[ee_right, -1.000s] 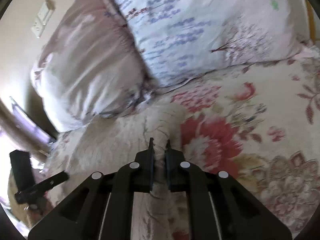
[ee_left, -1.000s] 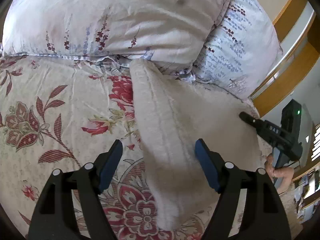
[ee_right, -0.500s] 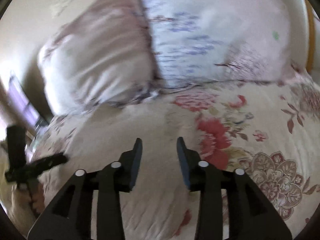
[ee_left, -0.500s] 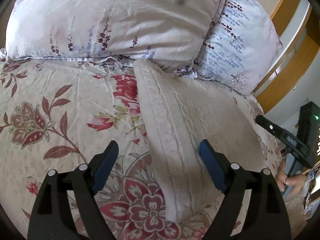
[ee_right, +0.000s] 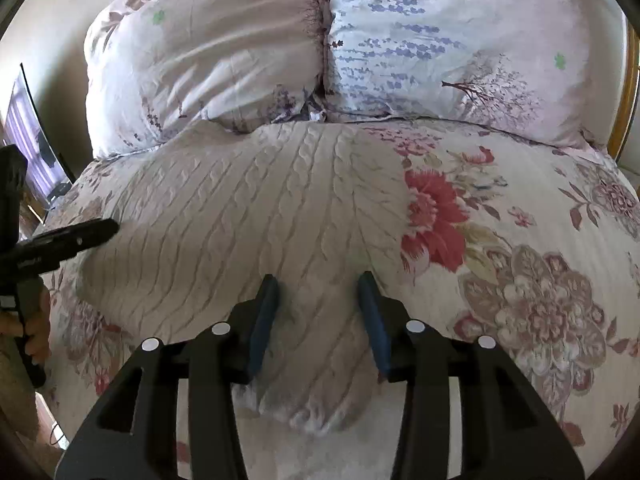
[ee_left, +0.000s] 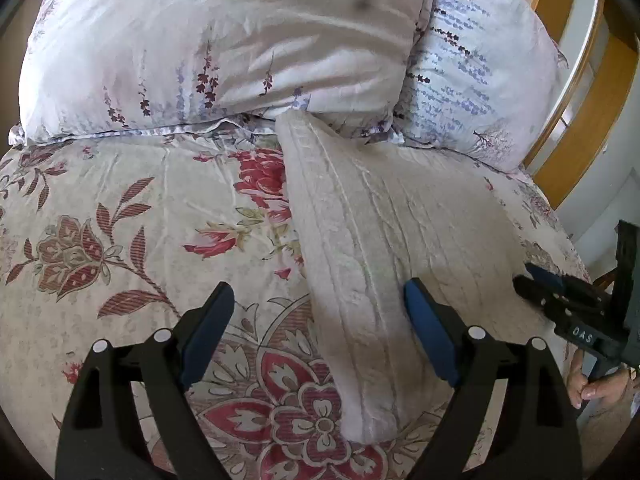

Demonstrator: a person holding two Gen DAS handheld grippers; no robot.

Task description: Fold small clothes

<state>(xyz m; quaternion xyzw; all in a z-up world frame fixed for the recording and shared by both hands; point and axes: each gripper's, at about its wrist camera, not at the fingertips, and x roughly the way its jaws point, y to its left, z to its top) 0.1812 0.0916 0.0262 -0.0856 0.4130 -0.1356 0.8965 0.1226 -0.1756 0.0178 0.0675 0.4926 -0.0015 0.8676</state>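
Both the left gripper (ee_left: 318, 322) and right gripper (ee_right: 318, 306) hang released above the cream knit (ee_right: 248, 216) (already folded, apparently), ready to regrasp.

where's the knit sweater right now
The knit sweater lies on the floral bedspread, its far edge against the two pillows, ahead of both open grippers in both wrist views.

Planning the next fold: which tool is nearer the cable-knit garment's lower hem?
Right. The right tool hangs open over the cable-knit garment near its hem. The left tool straddles the garment's left edge, also open, apparently farther from the hem.
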